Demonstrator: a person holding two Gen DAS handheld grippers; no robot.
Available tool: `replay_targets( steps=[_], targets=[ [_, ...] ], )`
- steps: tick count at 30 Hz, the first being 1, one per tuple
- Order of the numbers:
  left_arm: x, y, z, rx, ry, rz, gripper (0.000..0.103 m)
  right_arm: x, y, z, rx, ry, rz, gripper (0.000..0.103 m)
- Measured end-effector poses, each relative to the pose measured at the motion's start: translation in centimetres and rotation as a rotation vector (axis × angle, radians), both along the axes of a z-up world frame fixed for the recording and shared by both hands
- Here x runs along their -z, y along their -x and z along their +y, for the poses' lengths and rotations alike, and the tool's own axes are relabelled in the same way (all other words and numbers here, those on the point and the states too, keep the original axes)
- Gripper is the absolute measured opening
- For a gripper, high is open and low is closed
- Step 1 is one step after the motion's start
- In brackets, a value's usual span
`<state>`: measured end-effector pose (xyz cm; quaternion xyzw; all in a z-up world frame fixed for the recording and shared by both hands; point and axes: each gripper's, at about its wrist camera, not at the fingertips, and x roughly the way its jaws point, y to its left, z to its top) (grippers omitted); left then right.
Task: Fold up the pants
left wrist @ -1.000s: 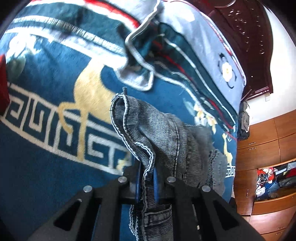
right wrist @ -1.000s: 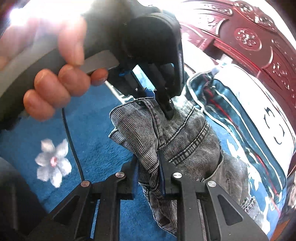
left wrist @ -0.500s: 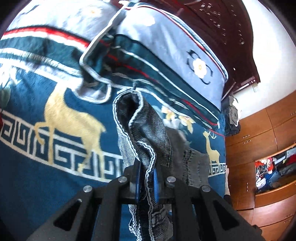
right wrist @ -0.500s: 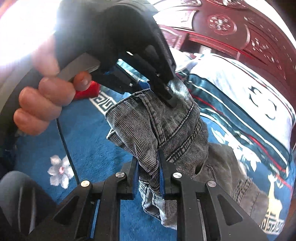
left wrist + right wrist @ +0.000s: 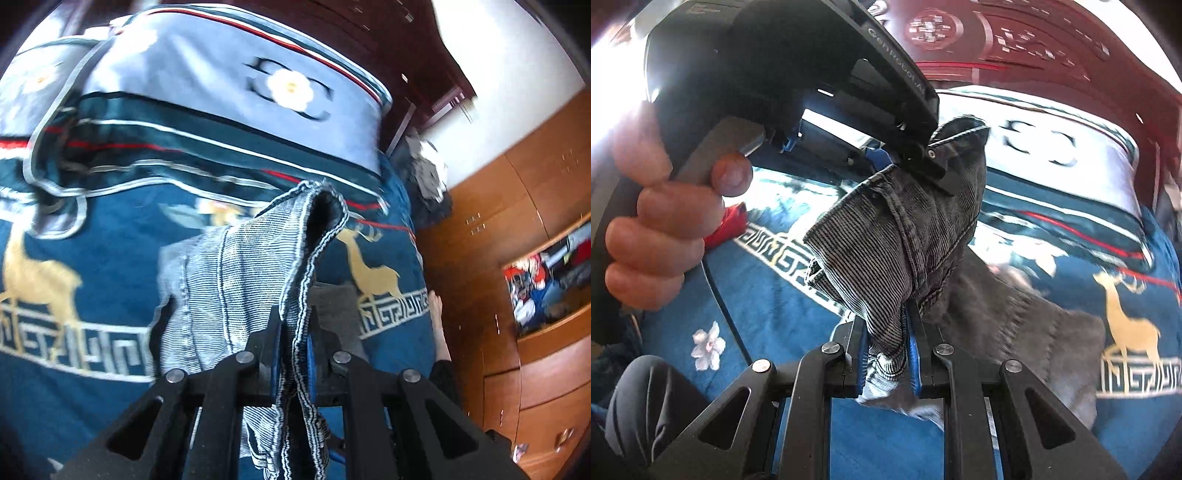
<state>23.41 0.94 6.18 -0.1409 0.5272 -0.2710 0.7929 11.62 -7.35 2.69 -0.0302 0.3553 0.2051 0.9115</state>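
Pants (image 5: pixel 243 273) hang above the bed (image 5: pixel 92 387), their grey denim edge pinched by both the left claw (image 5: pixel 293 354) and the right claw (image 5: pixel 886 354), each clenched on cloth, likely so the fabric can be folded over.

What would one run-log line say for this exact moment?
step: carrying fold | left gripper: shut on pants | right gripper: shut on pants | pants: lifted above blanket
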Motion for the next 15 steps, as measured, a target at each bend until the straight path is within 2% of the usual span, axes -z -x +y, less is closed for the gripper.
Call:
replay_targets(
  steps=[5, 7, 15],
  targets=[
    [0.5, -0.1, -6.4, 0.091, -0.018, 0.011, 0.011, 0.3, 0.1, -5.1, 0.074, -0.072, 0.029, 0.016],
    [1.2, -0.1, -9.1, 0.122, -0.050, 0.013, 0.010, 0.9, 0.1, -7.3, 0.112, -0.106, 0.050, 0.016],
    [6.8, -0.2, -16.9, 0.183, -0.137, 0.064, 0.010, 5.2, -0.6, -14.4, 0.248, -0.192, 0.150, 0.015]
  ],
)
